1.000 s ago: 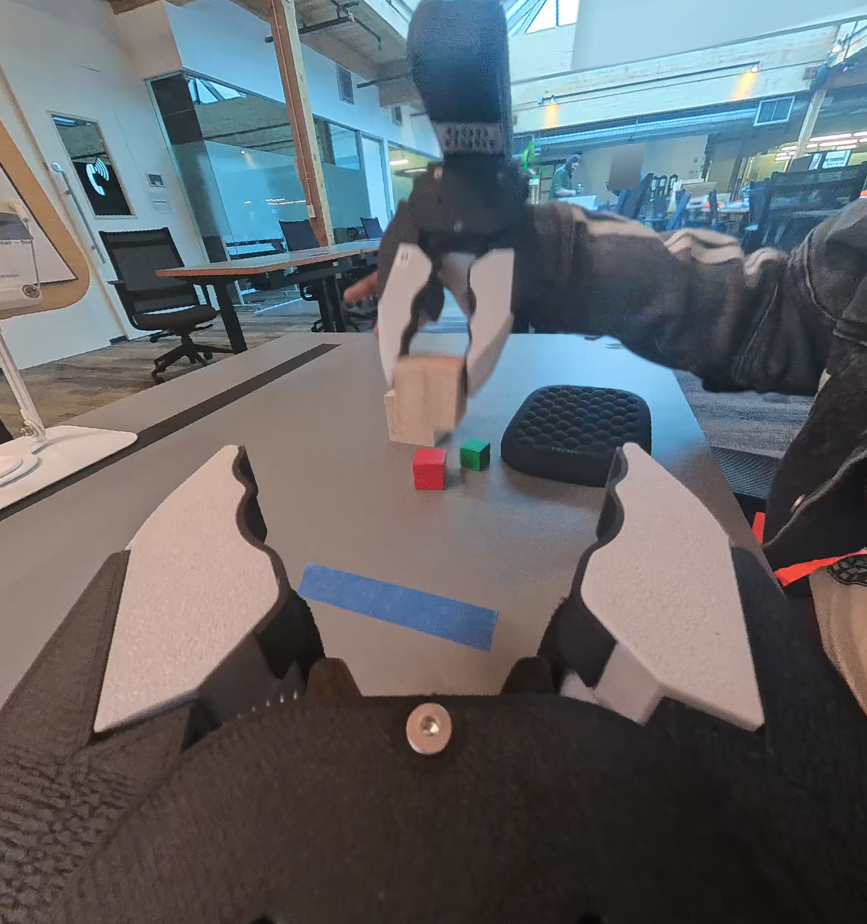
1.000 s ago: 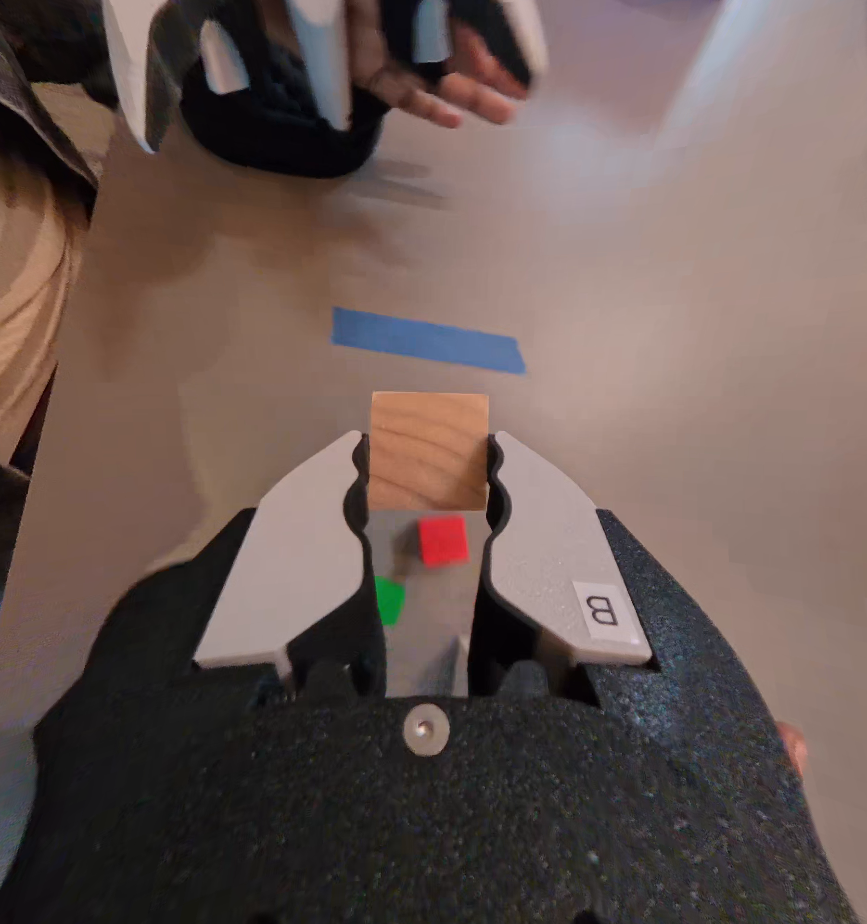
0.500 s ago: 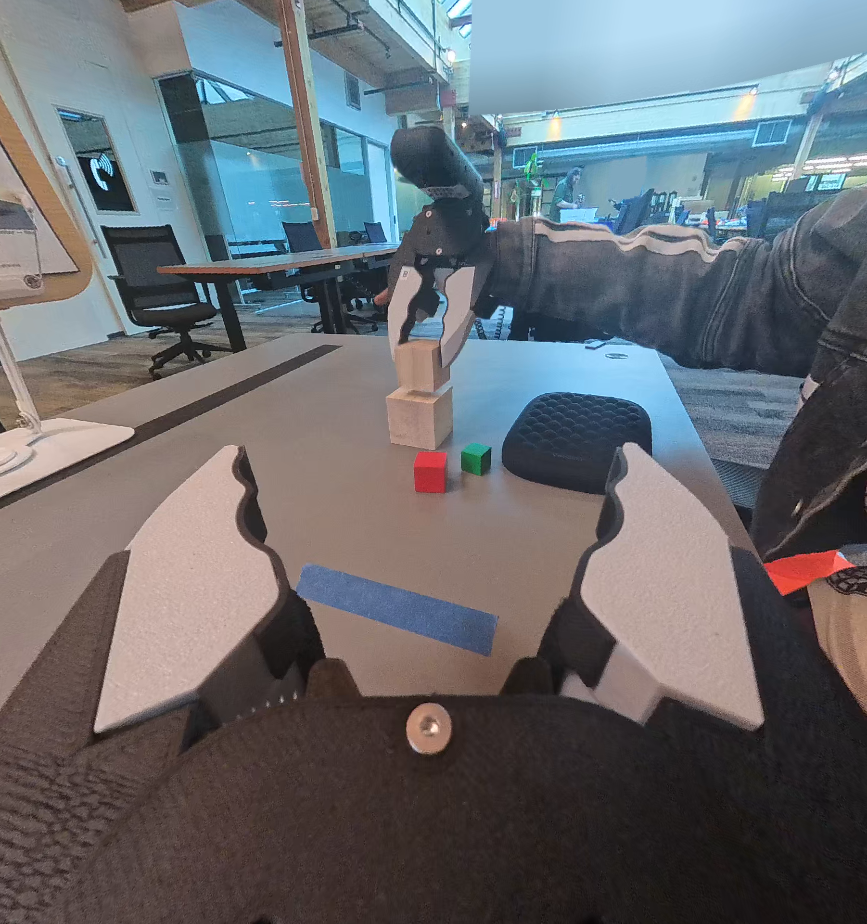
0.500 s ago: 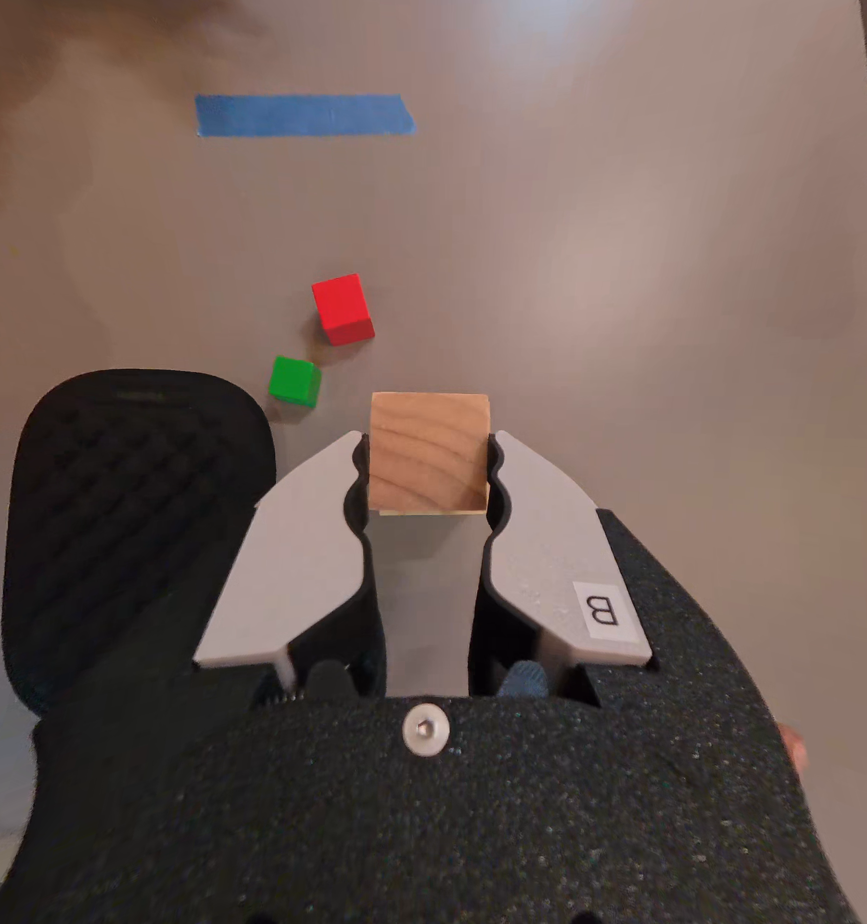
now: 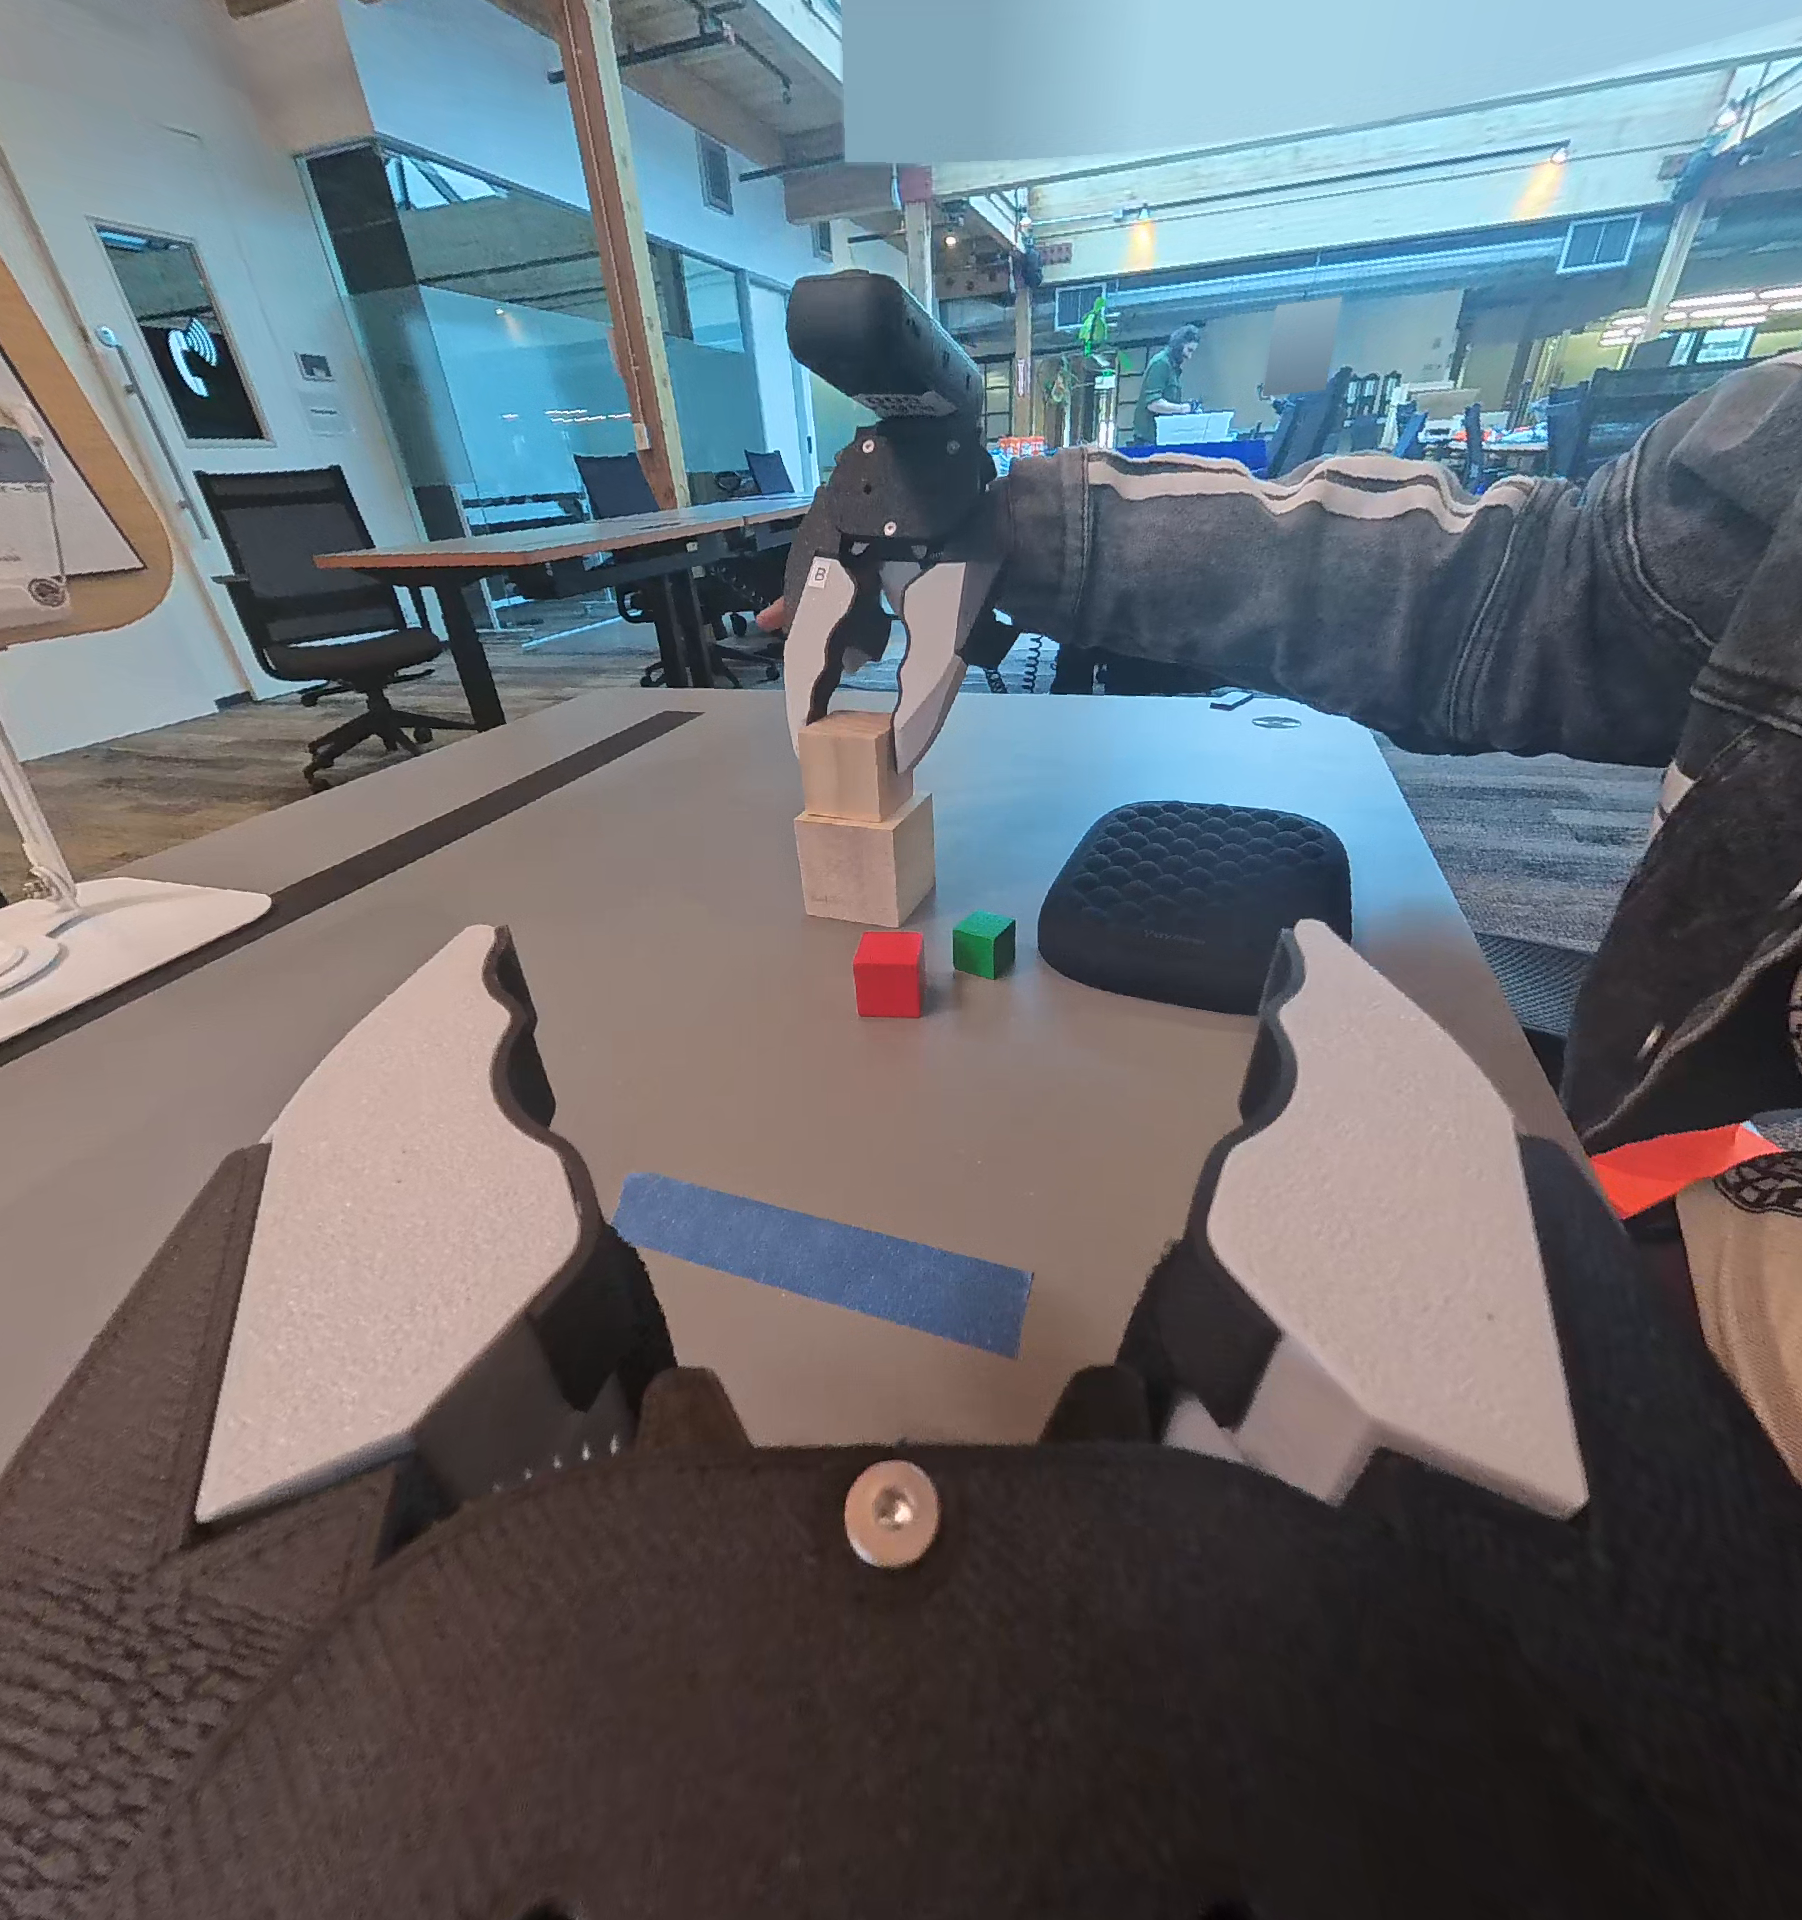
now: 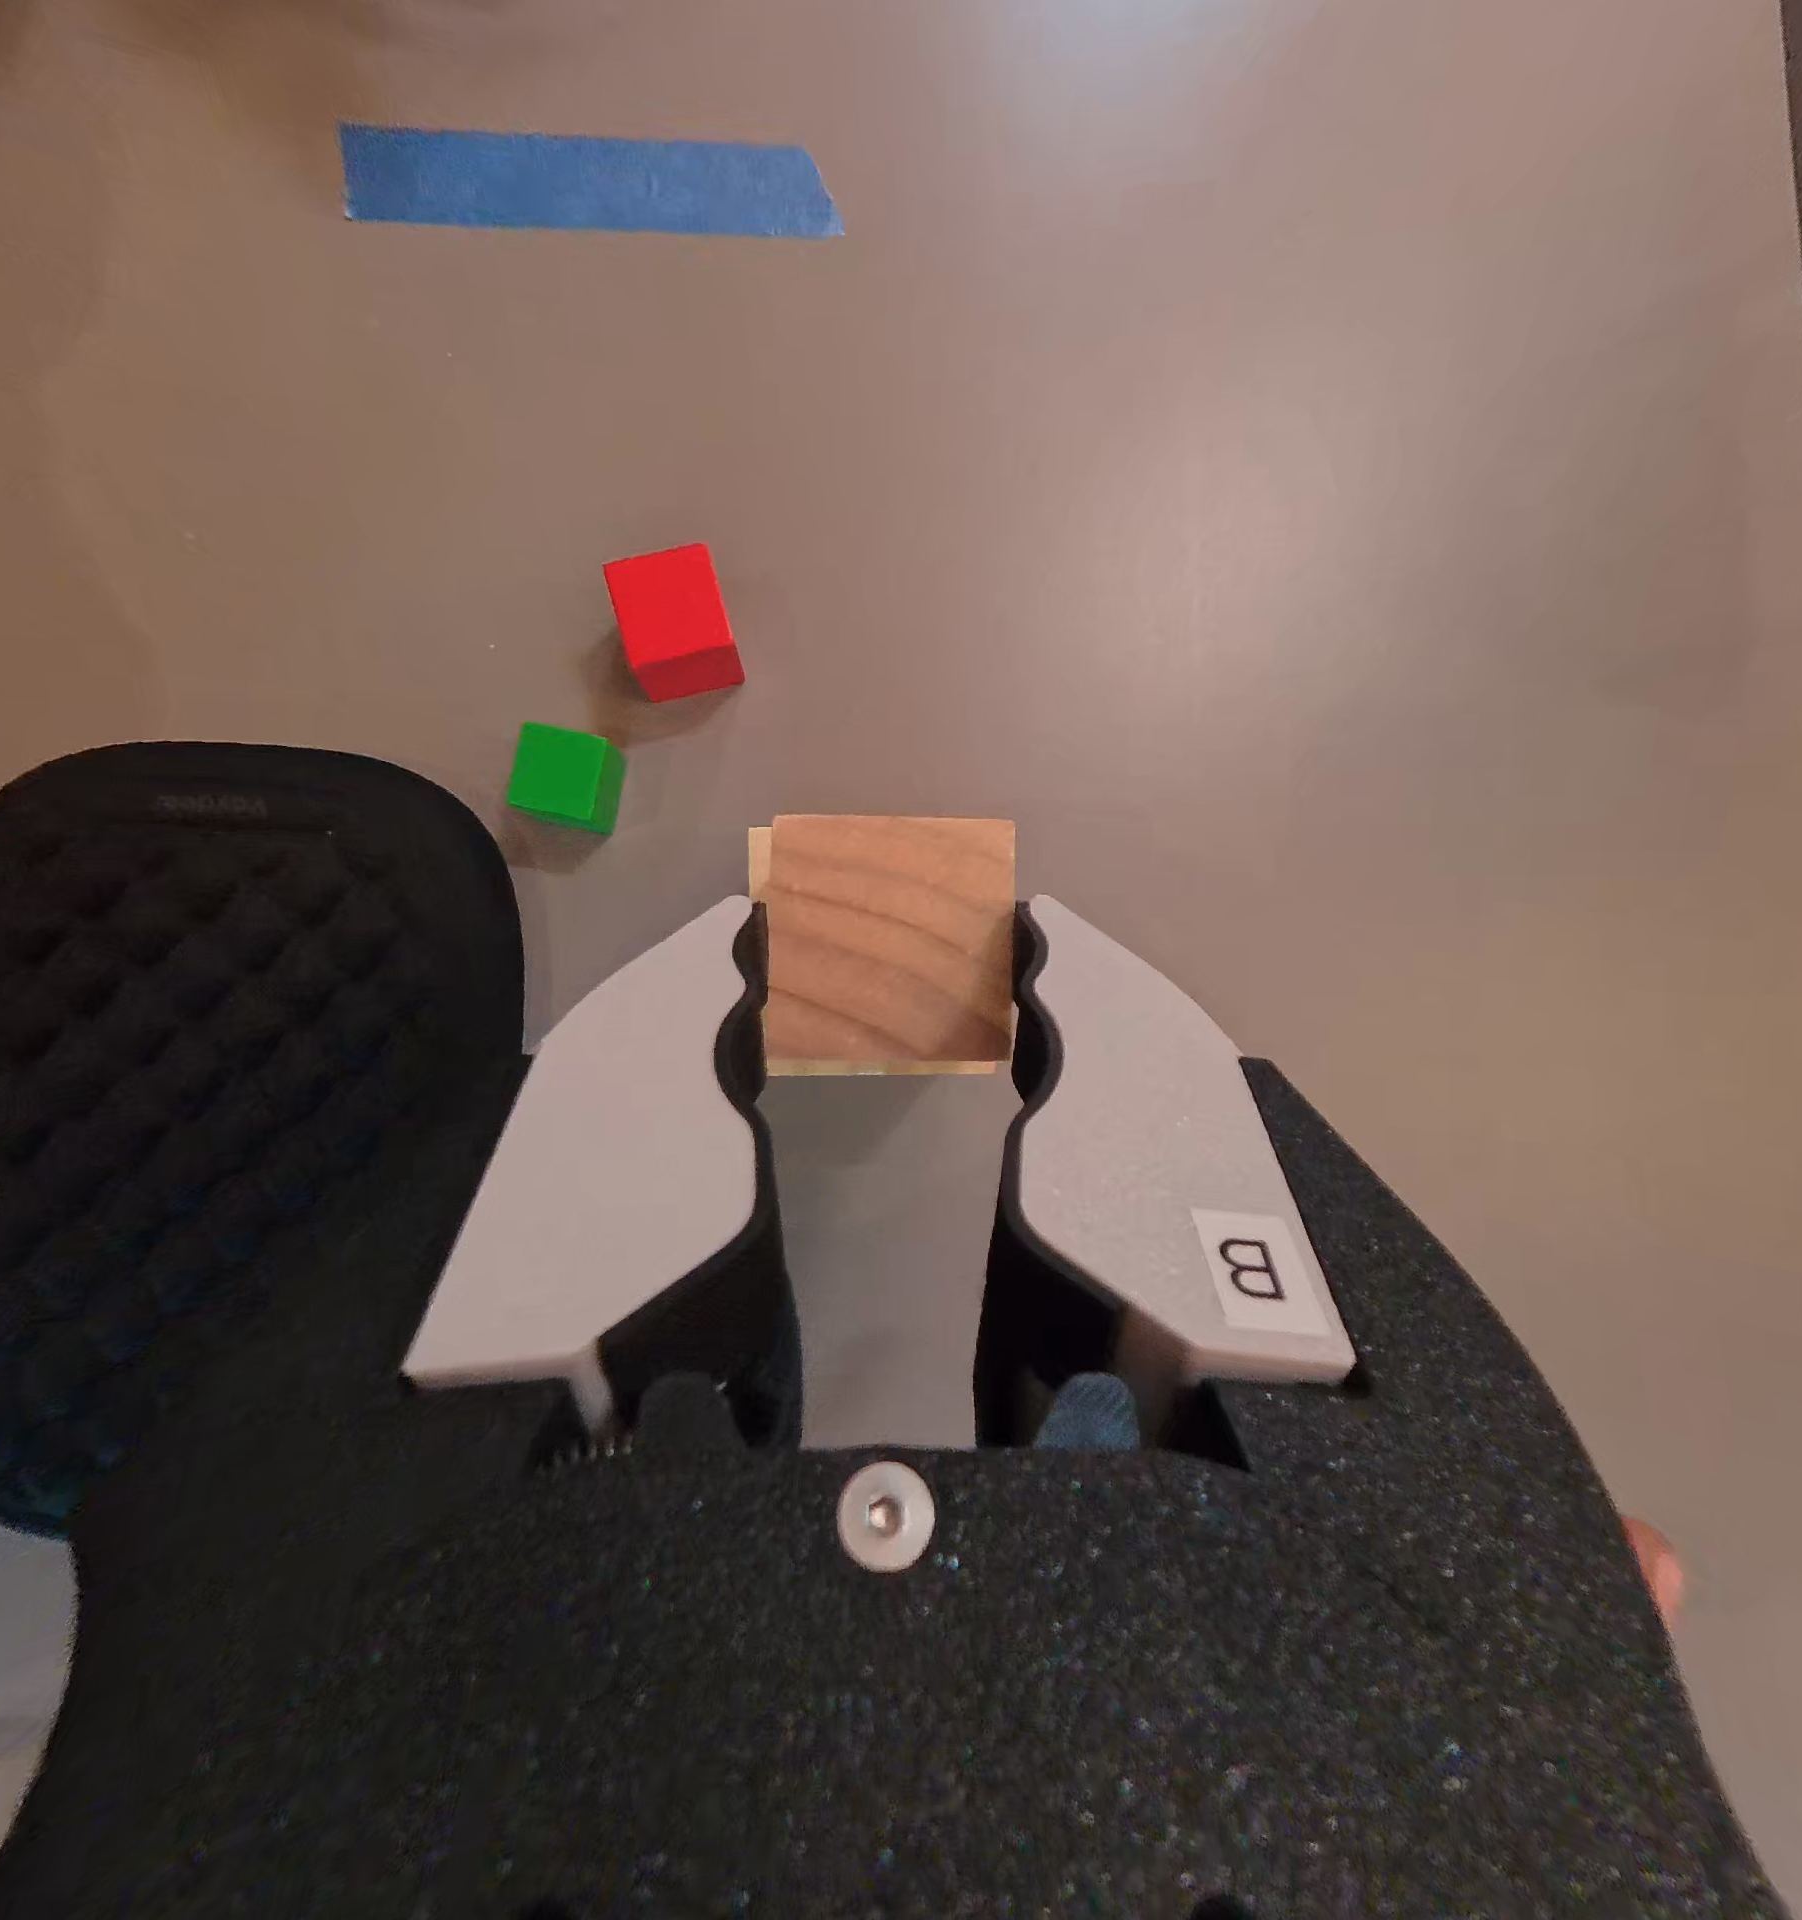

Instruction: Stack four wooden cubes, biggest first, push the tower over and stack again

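Observation:
My right gripper (image 6: 889, 977) points straight down and is shut on a plain wooden cube (image 6: 889, 940). The left wrist view shows that cube (image 5: 847, 767) resting on top of the biggest plain wooden cube (image 5: 861, 871), with the right gripper (image 5: 857, 717) clamped on it from above. Only thin edges of the biggest cube (image 6: 759, 868) show beneath it in the right wrist view. A red cube (image 5: 889, 974) (image 6: 671, 620) and a smaller green cube (image 5: 983, 944) (image 6: 562, 776) lie on the grey table (image 5: 585, 997) beside the stack. My left gripper (image 5: 897, 1174) is wide open and empty, low over the near table.
A black honeycomb pad (image 5: 1198, 904) (image 6: 201, 1039) lies right of the cubes. A strip of blue tape (image 5: 824, 1259) (image 6: 585, 179) is stuck to the table. A white stand base (image 5: 76, 945) sits at the far left. A person's sleeve (image 5: 1396, 603) reaches across behind the stack.
My right gripper carried the plain cube over the biggest cube and lowered it onto its top, keeping hold. The left gripper stayed open and nearly still.

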`<action>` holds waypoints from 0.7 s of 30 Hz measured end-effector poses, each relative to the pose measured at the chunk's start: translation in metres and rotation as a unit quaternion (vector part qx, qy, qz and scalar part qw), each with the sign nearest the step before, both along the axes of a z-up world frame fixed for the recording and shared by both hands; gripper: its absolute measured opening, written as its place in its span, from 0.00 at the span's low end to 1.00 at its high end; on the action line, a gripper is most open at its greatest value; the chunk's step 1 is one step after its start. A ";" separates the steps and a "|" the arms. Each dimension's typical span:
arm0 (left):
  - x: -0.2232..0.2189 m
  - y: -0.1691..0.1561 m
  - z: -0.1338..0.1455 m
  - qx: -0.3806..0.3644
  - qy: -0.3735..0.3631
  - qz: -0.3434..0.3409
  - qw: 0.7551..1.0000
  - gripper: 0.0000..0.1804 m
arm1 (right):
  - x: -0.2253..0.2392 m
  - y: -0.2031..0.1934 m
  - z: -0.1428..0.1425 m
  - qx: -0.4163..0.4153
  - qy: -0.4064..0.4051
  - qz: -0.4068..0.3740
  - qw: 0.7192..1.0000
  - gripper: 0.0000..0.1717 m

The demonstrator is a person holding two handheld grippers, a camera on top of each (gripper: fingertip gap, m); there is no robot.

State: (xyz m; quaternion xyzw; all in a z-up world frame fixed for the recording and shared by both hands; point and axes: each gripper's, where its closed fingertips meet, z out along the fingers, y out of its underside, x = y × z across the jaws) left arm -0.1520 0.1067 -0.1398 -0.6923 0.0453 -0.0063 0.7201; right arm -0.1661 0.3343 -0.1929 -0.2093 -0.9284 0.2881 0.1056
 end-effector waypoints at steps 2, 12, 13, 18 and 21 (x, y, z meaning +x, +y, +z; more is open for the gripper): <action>0.000 0.000 0.000 0.000 0.000 0.000 1.000 0.72 | 0.000 0.000 0.000 -0.001 -0.001 -0.001 1.000 0.26; -0.001 0.000 0.000 0.000 -0.002 0.001 1.000 0.72 | -0.005 -0.027 0.032 -0.016 0.063 0.007 0.998 0.48; -0.001 0.000 0.000 0.000 -0.003 0.002 1.000 0.72 | -0.003 -0.037 0.036 0.003 0.073 0.025 0.997 0.46; 0.000 0.000 0.000 0.000 0.002 0.001 1.000 0.72 | 0.013 -0.086 0.009 0.132 0.015 0.111 0.985 0.34; 0.001 0.000 0.000 -0.001 0.007 0.001 1.000 0.72 | 0.014 -0.091 -0.022 0.201 -0.030 0.119 0.972 0.33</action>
